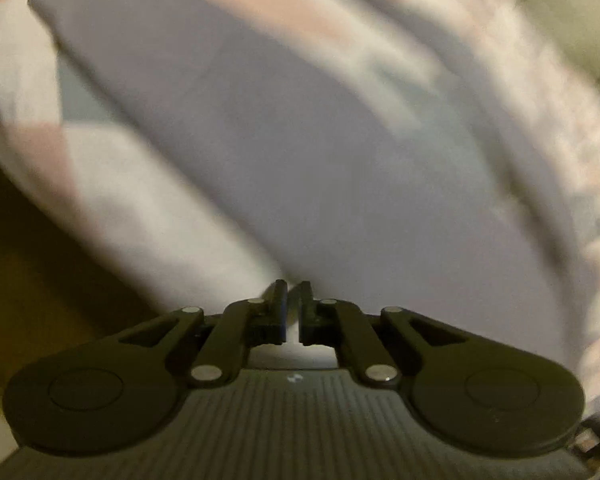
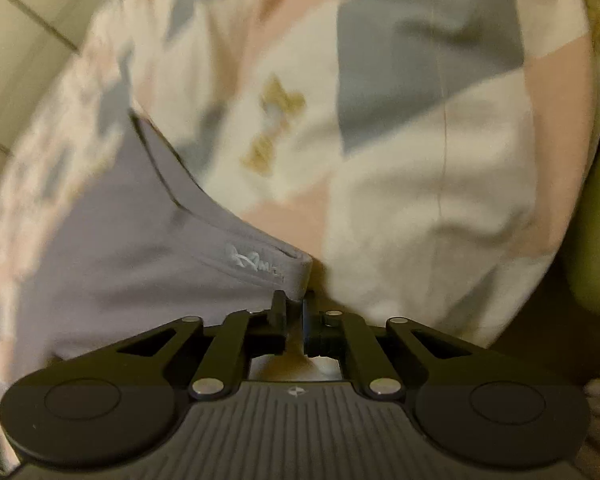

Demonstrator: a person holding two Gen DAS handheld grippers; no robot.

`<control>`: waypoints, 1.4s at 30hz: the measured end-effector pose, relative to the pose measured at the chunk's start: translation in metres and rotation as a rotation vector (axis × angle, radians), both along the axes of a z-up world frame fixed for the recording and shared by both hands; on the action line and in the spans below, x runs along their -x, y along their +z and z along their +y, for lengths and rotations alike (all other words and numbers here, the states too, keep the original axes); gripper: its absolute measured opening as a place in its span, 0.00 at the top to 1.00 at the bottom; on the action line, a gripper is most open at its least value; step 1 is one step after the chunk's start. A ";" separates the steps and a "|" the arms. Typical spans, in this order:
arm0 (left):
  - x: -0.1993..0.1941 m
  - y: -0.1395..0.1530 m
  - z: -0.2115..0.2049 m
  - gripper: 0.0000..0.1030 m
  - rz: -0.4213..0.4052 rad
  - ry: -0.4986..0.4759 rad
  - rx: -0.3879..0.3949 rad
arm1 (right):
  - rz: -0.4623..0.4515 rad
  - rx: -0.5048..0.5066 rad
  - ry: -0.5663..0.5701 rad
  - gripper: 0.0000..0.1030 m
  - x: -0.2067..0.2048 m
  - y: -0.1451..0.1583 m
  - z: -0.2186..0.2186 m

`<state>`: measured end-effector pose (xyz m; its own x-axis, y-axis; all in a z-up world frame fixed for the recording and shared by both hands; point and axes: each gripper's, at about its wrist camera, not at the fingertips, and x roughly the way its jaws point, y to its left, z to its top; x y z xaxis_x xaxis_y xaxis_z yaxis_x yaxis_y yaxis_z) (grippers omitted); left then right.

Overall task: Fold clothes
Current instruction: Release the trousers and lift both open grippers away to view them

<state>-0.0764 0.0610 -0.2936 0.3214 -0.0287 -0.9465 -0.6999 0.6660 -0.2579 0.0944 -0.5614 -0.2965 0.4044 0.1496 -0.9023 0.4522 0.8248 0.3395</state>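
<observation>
A lavender-grey garment (image 1: 284, 152) lies stretched across a patterned bed cover; the left wrist view is blurred. My left gripper (image 1: 294, 286) is shut on the garment's near edge. In the right wrist view the same garment (image 2: 140, 248) shows a stitched hem band with a small white logo (image 2: 256, 266). My right gripper (image 2: 295, 298) is shut on the corner of that hem band, its fingers pinching the cloth end.
The bed cover (image 2: 420, 160) has white, pink and grey-blue patches and a small gold bow print (image 2: 278, 120). Its edge drops to a dark floor (image 1: 32, 280) at lower left. A pale wall or panel (image 2: 28, 28) stands beyond the bed.
</observation>
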 end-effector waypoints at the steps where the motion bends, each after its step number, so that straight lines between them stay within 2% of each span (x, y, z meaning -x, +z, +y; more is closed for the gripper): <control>1: -0.001 0.001 0.001 0.97 0.002 -0.010 -0.011 | 0.021 0.028 0.003 0.81 0.000 -0.004 0.004; 3: -0.008 0.006 0.001 0.94 -0.015 -0.041 -0.051 | 0.031 0.076 -0.026 0.62 0.000 0.006 0.013; 4: -0.011 0.008 0.001 0.93 -0.023 -0.056 -0.070 | 0.012 0.142 -0.029 0.49 0.004 0.019 0.021; 6: -0.017 0.013 0.001 0.89 -0.040 -0.087 -0.110 | 0.015 0.146 0.019 0.48 0.006 0.019 0.037; 8: -0.023 0.018 0.002 0.71 -0.056 -0.118 -0.149 | 0.017 0.149 0.067 0.48 0.007 0.019 0.053; 11: -0.032 0.025 0.002 0.70 -0.082 -0.164 -0.208 | 0.021 0.153 0.139 0.48 0.010 0.019 0.077; 13: -0.044 0.015 0.009 0.72 0.023 -0.164 -0.203 | 0.024 0.156 0.187 0.48 0.012 0.019 0.093; 18: -0.040 0.052 -0.004 0.66 0.057 -0.233 -0.210 | 0.030 0.163 0.307 0.47 0.016 0.018 0.133; 21: -0.032 0.078 -0.020 0.64 0.073 -0.260 -0.184 | -0.020 0.109 0.359 0.39 0.023 0.050 0.145; 23: -0.034 0.094 -0.040 0.63 0.076 -0.293 -0.191 | -0.054 0.072 0.393 0.29 0.028 0.071 0.153; 27: -0.033 0.120 -0.081 0.55 0.071 -0.350 -0.276 | -0.102 0.045 0.489 0.16 0.026 0.102 0.173; 30: -0.027 0.139 -0.109 0.51 0.064 -0.355 -0.338 | -0.118 0.062 0.561 0.14 0.029 0.122 0.183; 35: -0.007 0.166 -0.150 0.45 0.029 -0.329 -0.375 | -0.120 0.069 0.651 0.11 0.051 0.141 0.178; 42: 0.012 0.198 -0.196 0.42 -0.042 -0.338 -0.433 | -0.174 0.046 0.691 0.09 0.080 0.164 0.151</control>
